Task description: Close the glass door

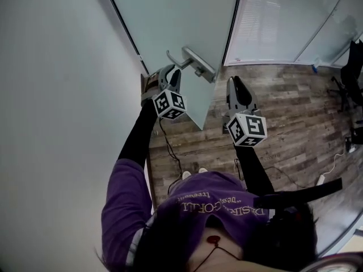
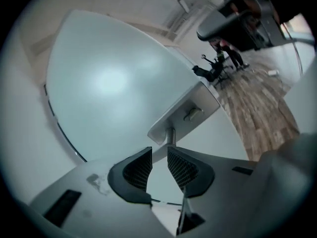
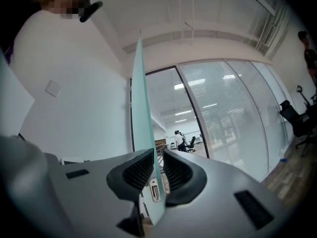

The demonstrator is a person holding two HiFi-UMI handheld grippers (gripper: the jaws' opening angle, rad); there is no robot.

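1. Glass door (image 1: pixel 176 16), frosted, stands ajar at the far middle of the scene. Its free edge is angled toward the near side and stands apart from the dark frame (image 1: pixel 231 33) of the glass wall on the right.
2. Closing is not done, as I judge it. The door has yet to meet that frame and latch.
3. Left gripper (image 1: pixel 173 75) sits just near of the metal handle (image 1: pixel 195 63). Its jaws are apart and clamp nothing, and the handle's stem shows just beyond the gap.
4. Right gripper (image 1: pixel 233 83) is at the door's free edge, jaws a little apart. The edge and its latch plate (image 3: pixel 155 190) line up in the gap, but the pads do not appear to press on the glass.
5. Pale print runs across the purple shirt (image 1: pixel 210 208), upside down and too blurred to read surely. The marker cubes (image 1: pixel 170 104) carry only black-and-white squares. No brand shows on door or handle.
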